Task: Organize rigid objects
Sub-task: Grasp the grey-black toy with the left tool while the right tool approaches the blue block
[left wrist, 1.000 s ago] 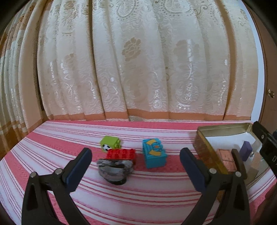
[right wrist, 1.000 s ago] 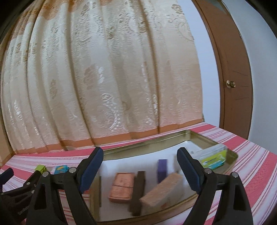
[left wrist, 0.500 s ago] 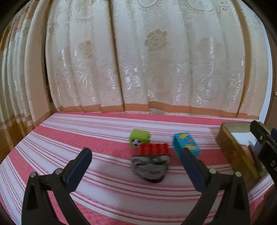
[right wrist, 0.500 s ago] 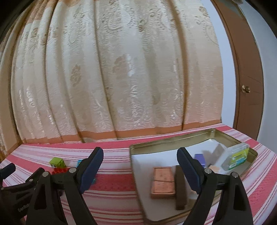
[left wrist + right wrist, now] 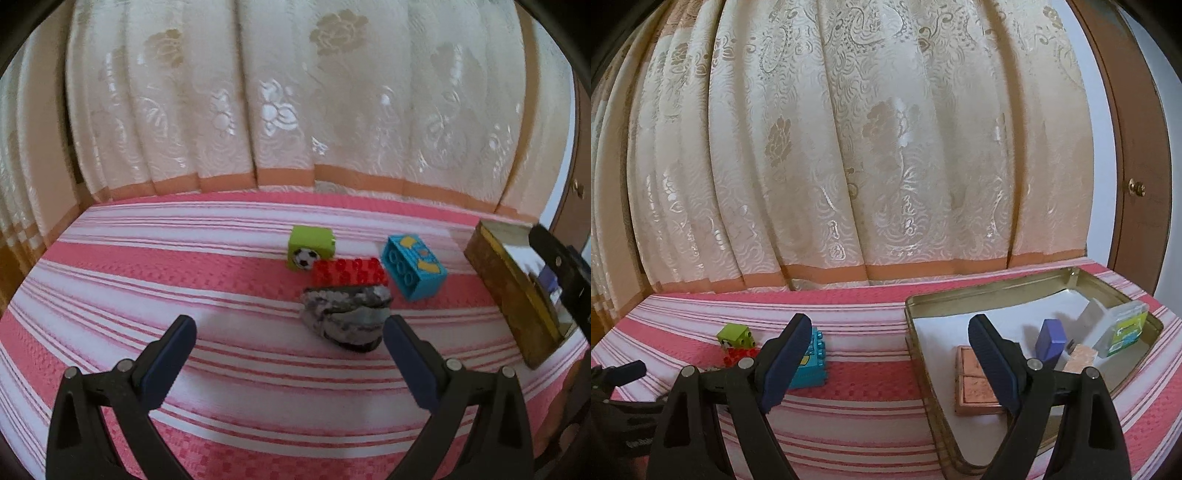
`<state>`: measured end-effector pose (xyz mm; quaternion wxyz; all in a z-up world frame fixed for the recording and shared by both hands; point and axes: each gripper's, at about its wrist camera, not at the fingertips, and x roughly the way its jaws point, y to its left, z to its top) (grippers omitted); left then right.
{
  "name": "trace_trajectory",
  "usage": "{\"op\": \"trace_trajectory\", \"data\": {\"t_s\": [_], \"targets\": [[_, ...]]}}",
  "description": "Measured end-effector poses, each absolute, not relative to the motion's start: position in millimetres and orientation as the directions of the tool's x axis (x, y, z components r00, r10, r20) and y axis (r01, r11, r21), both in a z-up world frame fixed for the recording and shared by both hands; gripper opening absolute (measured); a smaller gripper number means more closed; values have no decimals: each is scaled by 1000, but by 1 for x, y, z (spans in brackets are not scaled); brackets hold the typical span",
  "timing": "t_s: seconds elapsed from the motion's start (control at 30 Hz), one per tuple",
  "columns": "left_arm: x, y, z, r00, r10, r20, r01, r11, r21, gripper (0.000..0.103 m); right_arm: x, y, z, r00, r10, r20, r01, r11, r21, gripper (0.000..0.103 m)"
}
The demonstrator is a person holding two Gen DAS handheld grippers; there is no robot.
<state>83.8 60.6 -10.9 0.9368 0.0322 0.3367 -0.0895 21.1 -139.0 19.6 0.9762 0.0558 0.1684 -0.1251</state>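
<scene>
Just ahead and right of the left gripper (image 5: pixel 288 338), its jaws spread and empty, lay a mottled grey stone (image 5: pixel 345 314), long axis crosswise. The right gripper (image 5: pixel 890 347), also spread and empty, hovered farther off beside the gold metal tin (image 5: pixel 982 291).

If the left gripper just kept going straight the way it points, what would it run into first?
Probably the striped bedspread: the open left gripper aims left of the grey stone. Its right finger might clip that stone, though depth is unclear.

3 toy bricks (image 5: pixel 413 271), 1 stone (image 5: pixel 347 317), 1 tin (image 5: pixel 1027 291)
</scene>
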Motion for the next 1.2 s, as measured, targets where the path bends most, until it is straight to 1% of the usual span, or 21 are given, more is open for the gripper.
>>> {"op": "trace_trajectory", "data": {"t_s": [0.1, 0.27, 0.3, 0.33, 0.37, 0.4, 0.53, 0.57, 0.6, 0.67, 0.7, 0.87, 0.93, 1.0, 1.03, 1.1, 1.2], "targets": [[88, 50, -12, 746, -154, -648, 213, 977, 14, 102, 24, -142, 17, 907, -209, -365, 256, 963, 86, 89], [102, 30, -15, 729, -159, -666, 239, 971, 30, 102, 24, -139, 16, 907, -200, -370, 246, 966, 81, 89], [106, 26, -17, 719, -156, -677, 239, 971, 30, 101, 24, -139, 16, 908, -199, -370, 240, 968, 70, 89], [109, 24, -18, 714, -149, -685, 234, 972, 33, 98, 25, -137, 16, 908, -197, -371, 237, 969, 64, 89], [111, 22, -20, 706, -139, -694, 227, 973, 36, 88, 25, -136, 16, 907, -196, -372, 233, 971, 57, 89], [115, 23, -23, 691, -131, -710, 218, 975, 32, 82, 26, -135, 16, 907, -194, -373, 229, 972, 53, 89], [120, 34, -29, 650, -212, -729, 232, 970, -76, 71, 29, -132, 16, 905, -186, -383, 218, 975, 42, 89], [120, 35, -30, 645, -227, -729, 236, 967, -92, 58, 31, -131, 15, 904, -183, -387, 216, 976, 42, 89], [120, 37, -30, 645, -226, -730, 229, 969, -98, 55, 32, -130, 14, 903, -180, -391, 213, 976, 42, 89], [120, 42, -29, 653, -233, -721, 216, 969, -119, 52, 34, -128, 14, 903, -178, -391, 210, 977, 40, 89], [119, 44, -28, 656, -242, -715, 212, 968, -133, 44, 35, -126, 14, 904, -175, -390, 205, 978, 38, 89], [117, 64, -25, 681, -262, -683, 165, 965, -205, 43, 45, -113, 12, 904, -147, -401, 170, 985, 23, 88], [116, 70, -24, 693, -253, -676, 143, 966, -215, 43, 53, -108, 11, 899, -124, -420, 144, 989, 17, 87], [115, 74, -24, 699, -236, -675, 129, 970, -206, 43, 60, -103, 9, 889, -106, -445, 124, 992, 11, 79], [115, 74, -24, 700, -226, -677, 124, 973, -197, 43, 65, -100, 7, 881, -95, -463, 111, 994, 8, 78], [116, 75, -24, 706, -203, -679, 112, 978, -177, 43, 74, -95, 3, 866, -70, -495, 86, 996, 9, 69], [115, 78, -23, 721, -155, -675, 84, 987, -138, 43, 88, -87, -4, 834, -23, -551, 41, 999, 22, 59]]}}
